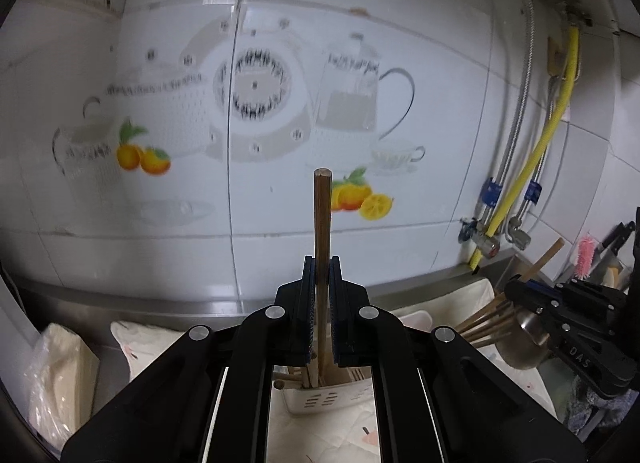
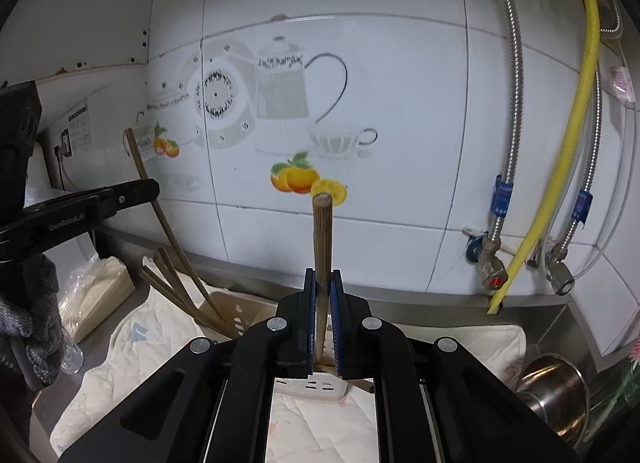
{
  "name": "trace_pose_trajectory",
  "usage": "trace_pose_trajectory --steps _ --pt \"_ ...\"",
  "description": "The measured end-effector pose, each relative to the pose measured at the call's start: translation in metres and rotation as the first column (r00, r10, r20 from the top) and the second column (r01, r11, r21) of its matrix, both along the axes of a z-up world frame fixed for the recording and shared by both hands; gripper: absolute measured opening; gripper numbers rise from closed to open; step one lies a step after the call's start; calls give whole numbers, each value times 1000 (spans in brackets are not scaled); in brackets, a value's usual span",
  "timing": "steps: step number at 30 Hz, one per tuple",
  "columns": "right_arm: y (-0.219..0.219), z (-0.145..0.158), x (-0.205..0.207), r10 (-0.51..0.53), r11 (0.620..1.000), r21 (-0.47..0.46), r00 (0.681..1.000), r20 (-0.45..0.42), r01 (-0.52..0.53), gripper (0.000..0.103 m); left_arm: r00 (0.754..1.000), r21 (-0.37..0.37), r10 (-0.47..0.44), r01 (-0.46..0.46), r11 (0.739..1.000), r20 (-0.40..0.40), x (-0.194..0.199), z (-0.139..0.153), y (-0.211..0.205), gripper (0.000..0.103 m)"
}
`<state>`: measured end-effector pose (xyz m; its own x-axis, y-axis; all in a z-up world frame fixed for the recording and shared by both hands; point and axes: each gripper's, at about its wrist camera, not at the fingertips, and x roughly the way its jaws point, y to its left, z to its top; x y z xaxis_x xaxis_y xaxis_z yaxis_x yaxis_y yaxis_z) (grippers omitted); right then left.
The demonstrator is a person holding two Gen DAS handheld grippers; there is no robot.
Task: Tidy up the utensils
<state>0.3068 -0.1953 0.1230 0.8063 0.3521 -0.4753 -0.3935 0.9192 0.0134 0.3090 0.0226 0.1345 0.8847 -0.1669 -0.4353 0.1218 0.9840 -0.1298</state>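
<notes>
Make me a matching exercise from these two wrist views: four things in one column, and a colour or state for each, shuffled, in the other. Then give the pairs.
Things
1. left gripper
2. corrugated hose
3. steel pot
4. utensil caddy

Colour or state
A. yellow, running down the tiled wall
B. shut on a wooden chopstick standing upright
C. shiny metal, at the right end of the counter
D. beige plastic, holding several leaning chopsticks

Pairs: 1-B, 2-A, 3-C, 4-D
</notes>
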Motion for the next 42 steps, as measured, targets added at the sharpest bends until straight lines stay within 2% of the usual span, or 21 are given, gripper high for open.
trace_pose_trajectory --steps 5,19,32,37,42 --pt "1 -10 5 -2 1000 -2 1000 -22 2 7 999 -14 -15 15 1000 -44 9 -15 -1 5" --pt "5 -36 13 1 1000 -10 997 -78 -2 7 995 11 -38 40 999 -90 12 -30 -6 5" --pt "5 -38 12 -8 1000 -20 997 -83 6 7 993 22 -49 51 998 -103 10 -35 -7 6" --pt "4 -36 11 -12 1000 -22 997 -78 10 8 993 21 -50 52 998 -103 7 -34 -6 8" --pt "3 -32 6 -18 1000 -18 998 -67 17 14 994 20 -47 49 999 -98 -1 -33 -4 21"
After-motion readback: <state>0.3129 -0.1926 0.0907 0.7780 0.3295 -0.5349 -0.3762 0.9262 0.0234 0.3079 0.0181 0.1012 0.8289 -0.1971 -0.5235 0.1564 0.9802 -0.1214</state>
